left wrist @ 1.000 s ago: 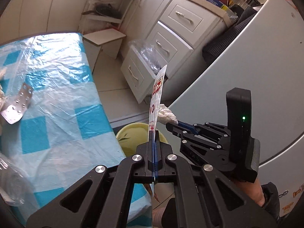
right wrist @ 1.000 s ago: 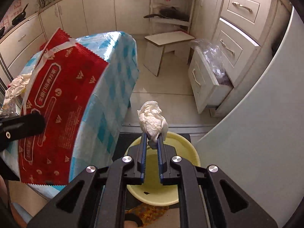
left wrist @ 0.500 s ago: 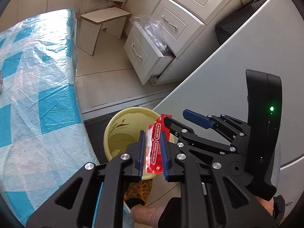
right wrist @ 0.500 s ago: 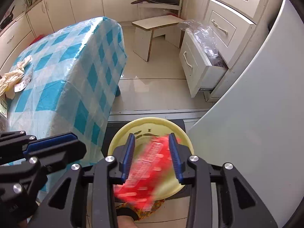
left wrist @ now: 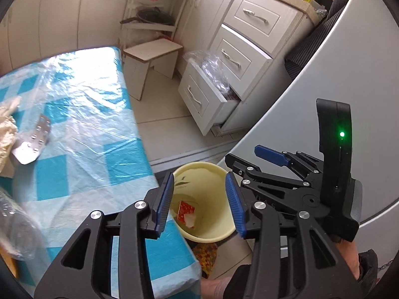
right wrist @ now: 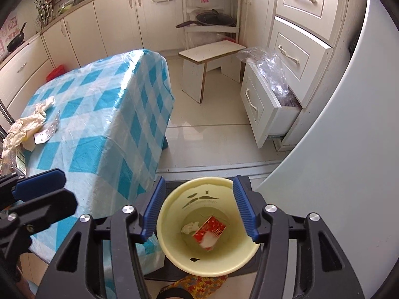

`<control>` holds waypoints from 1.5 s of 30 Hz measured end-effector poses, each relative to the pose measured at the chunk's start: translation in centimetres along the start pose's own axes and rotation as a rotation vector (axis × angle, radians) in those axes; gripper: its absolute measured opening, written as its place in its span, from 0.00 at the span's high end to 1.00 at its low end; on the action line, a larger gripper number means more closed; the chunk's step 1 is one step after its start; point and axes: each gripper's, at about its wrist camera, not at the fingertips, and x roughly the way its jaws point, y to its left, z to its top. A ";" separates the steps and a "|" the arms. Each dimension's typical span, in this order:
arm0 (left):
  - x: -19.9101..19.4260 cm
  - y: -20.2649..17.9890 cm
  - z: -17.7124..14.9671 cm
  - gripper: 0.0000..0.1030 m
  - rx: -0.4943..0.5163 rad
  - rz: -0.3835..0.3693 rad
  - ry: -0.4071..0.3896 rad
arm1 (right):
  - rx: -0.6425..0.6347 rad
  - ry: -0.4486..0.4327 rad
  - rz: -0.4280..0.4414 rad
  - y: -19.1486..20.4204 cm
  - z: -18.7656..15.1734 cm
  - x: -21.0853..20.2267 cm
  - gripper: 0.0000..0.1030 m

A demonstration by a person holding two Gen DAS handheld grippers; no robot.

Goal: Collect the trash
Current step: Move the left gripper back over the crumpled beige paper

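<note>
Both loads are gone! A second ago the left gripper [left wrist: 198,199] was pinching a flat red wrapper upright and the right gripper [right wrist: 199,209] had a crumpled white tissue wad between its fingers; now both sets of fingers are spreading apart with nothing between them, and both pieces lie at the bottom of the yellow bin [right wrist: 172,256] on the floor. In the right wrist view the red wrapper [right wrist: 210,226] sits flat in the bin's base with the tissue wad [right wrist: 189,227] just beside it to the left.

So that's two pieces of trash collected in one drop, and both grippers hang released over the bin's mouth, free for another run.

And there is more to fetch, by the look of it. On the surface to the left, under its glossy, wrinkled clear cover over a blue-and-white check cloth [right wrist: 99,114], lies a silvery blister pack [left wrist: 31,140], flat, stiff and dimpled. Right next to it is a heap of soft, crumpled cream-coloured paper or plastic [right wrist: 26,127]; whether they touch is hard to say. A clear, crinkly plastic thing [left wrist: 15,234] shows blurred at the near left edge.

The bin itself is smooth plastic, round and tapering downward, with a few dark marks on its inner wall.
</note>
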 end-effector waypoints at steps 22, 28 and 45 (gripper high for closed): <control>-13.4 11.7 0.0 0.54 -0.114 0.260 -0.216 | -0.129 -0.254 0.239 8.8 3.1 -4.2 0.39; -17.4 18.5 -1.2 0.54 -0.203 0.385 -0.242 | -0.255 -0.261 0.339 14.1 2.9 -4.5 0.38; -13.4 22.7 2.0 0.35 0.005 0.436 -0.098 | -0.222 -0.090 0.347 19.9 4.5 0.9 0.36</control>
